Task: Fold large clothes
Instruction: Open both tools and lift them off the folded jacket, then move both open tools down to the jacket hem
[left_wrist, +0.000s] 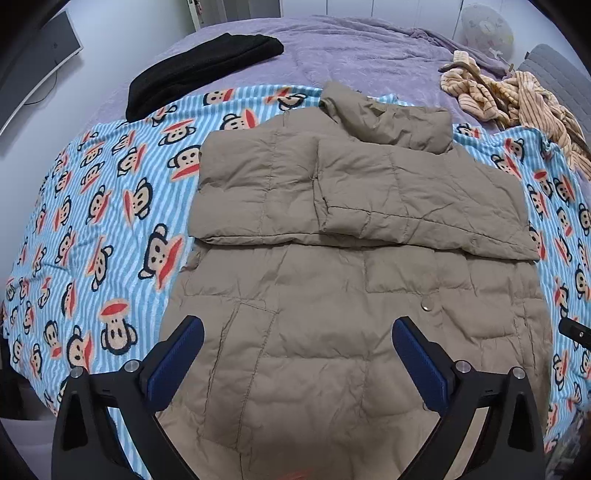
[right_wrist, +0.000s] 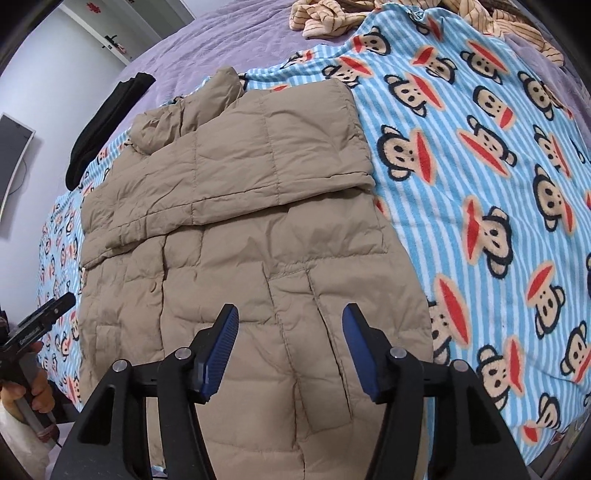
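Observation:
A tan quilted puffer jacket (left_wrist: 332, 280) lies flat on a blue striped monkey-print blanket (left_wrist: 92, 221), both sleeves folded across the chest and the collar at the far end. My left gripper (left_wrist: 297, 332) is open and empty, hovering over the jacket's lower left part near the hem. My right gripper (right_wrist: 290, 321) is open and empty above the jacket (right_wrist: 258, 229), over its lower right part by the pocket seams. The left gripper also shows at the left edge of the right wrist view (right_wrist: 44, 317), held by a hand.
The blanket (right_wrist: 480, 184) covers a bed with a purple cover (left_wrist: 351, 48). A black folded garment (left_wrist: 203, 70) lies at the far left, a striped orange-cream garment (left_wrist: 517, 99) at the far right. A monitor (left_wrist: 44, 48) stands beyond the bed's left side.

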